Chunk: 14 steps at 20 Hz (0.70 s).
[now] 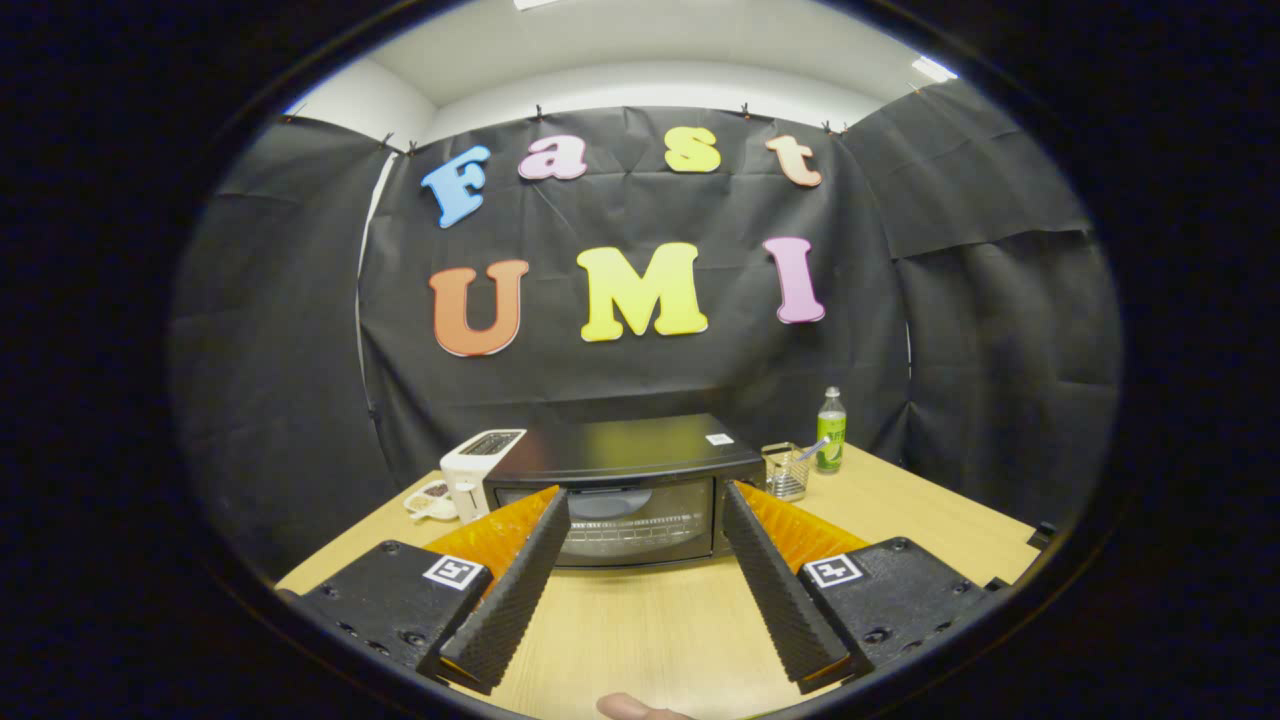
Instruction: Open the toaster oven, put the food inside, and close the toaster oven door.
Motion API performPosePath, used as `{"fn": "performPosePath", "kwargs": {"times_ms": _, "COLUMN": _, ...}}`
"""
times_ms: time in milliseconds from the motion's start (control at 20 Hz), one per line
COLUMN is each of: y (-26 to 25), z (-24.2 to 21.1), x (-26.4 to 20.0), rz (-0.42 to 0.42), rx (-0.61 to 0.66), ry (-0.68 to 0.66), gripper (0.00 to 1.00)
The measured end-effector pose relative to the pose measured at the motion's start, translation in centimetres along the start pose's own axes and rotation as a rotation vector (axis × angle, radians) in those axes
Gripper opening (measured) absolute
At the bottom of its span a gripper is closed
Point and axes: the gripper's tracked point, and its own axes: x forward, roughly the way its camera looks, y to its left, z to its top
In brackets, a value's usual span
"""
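No readable text, small label on toaster oven (pixel 625 480) top too blurred, bottle (pixel 831 430) label illegible

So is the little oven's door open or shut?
Shut. The toaster oven has its glass door standing flat against its front, rack visible behind it. The tongs are open, holding nothing.

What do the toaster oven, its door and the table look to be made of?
The toaster oven, beyond the open gripper, looks like black painted metal or plastic; its top has a soft sheen. Its door seems to be glass: a rack shows through. The table looks like pale wood or laminate, matte, with faint grain.
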Motion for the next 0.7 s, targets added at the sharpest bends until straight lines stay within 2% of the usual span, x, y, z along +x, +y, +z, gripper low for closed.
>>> {"fn": "performPosePath", "kwargs": {"times_ms": 300, "y": -0.6, "z": 4.8, "x": -5.4, "rz": 0.013, "rx": -0.022, "ry": -0.069, "gripper": 1.0}}
{"fn": "performPosePath", "kwargs": {"times_ms": 500, "y": -1.8, "z": 7.1, "x": -8.2, "rz": -0.02, "rx": -0.001, "ry": -0.11, "gripper": 1.0}}
{"fn": "performPosePath", "kwargs": {"times_ms": 700, "y": -1.7, "z": 8.5, "x": -10.2, "rz": 0.022, "rx": 0.005, "ry": -0.121, "gripper": 1.0}}
